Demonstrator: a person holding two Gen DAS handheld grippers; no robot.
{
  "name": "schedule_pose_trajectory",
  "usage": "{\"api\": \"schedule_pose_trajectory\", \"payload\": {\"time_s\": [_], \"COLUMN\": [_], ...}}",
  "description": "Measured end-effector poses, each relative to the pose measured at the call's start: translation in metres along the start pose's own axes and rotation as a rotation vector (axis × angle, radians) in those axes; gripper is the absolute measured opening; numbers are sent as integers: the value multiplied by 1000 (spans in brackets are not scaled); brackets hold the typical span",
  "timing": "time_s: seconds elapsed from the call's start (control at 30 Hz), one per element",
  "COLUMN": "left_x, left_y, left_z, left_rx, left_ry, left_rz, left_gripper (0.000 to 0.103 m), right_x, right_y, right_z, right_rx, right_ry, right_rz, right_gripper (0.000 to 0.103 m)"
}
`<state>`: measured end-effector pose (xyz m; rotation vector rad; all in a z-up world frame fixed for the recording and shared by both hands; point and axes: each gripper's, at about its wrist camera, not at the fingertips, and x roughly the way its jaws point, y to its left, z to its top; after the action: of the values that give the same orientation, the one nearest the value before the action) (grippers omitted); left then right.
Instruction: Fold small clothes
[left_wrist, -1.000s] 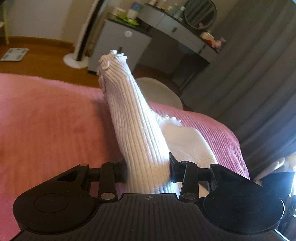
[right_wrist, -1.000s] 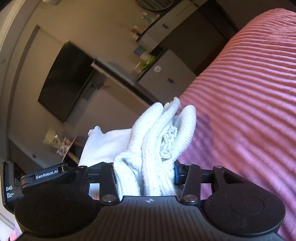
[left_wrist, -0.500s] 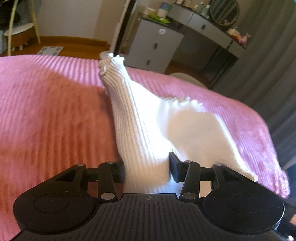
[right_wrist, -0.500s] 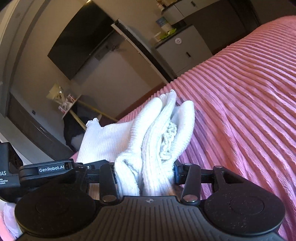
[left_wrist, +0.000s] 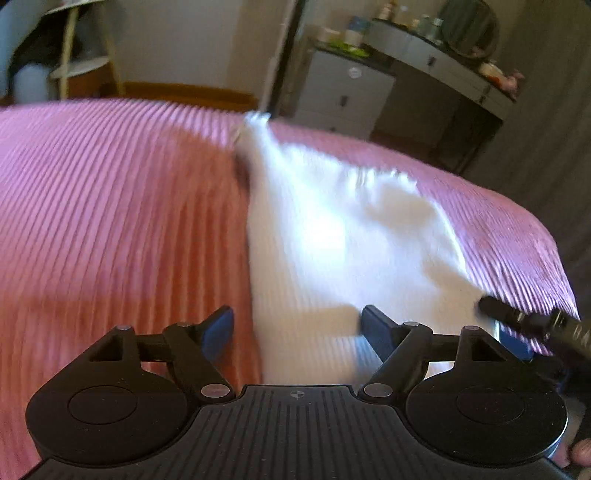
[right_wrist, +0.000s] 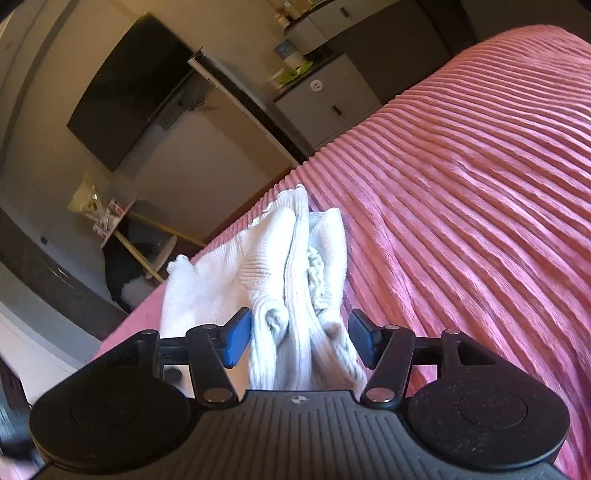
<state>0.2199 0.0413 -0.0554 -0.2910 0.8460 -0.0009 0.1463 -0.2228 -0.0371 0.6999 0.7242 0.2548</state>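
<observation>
As jaws open, white garment (left_wrist: 332, 236) between

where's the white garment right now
The white garment lies spread on the pink bedspread, between both opening claws: left claw, right claw.

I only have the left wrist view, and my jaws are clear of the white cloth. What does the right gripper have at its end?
Observer: The right gripper has its jaws opening, with the white garment bunched in several folds between them.
Operator: Is that bunch up in the air?
Observer: Its far end appears to lie on the pink bedspread.
Operator: Anything caught in the folds?
Observer: A frilly trim shows tucked between two folds.
</observation>
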Motion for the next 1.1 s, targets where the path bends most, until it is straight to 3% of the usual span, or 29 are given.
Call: {"api": "schedule_pose_trajectory", "payload": {"time_s": [0.1,0.27,0.4,0.5,0.87,0.97,1.1], "left_x": [1,1,-2,-2,6,2,-2], "left_y": [-3,-7,-13,-17,-17,-11,-10], "left_z": [-25,-31,-27,-27,-20,-23,-32], "left_rx": [-52,-63,-34,-19,-23,-3,75], "left_ry": [29,68,67,63,53,39,9], "left_rz": [15,42,64,79,93,66,74], "left_gripper": [84,84,84,84,85,85,87], "right_x": [-5,-2,10,10,13,3,-5], "right_y": [6,16,19,20,6,5,-13], "right_z": [-7,-22,-31,-33,-26,-19,-10], "right_rx": [13,-49,-76,-107,-86,-70,62], "right_ry": [37,76,87,79,110,100,65], "right_rz": [24,-11,-15,-17,-65,-84,-28], "right_gripper": [50,43,24,17,18,33,40]}}
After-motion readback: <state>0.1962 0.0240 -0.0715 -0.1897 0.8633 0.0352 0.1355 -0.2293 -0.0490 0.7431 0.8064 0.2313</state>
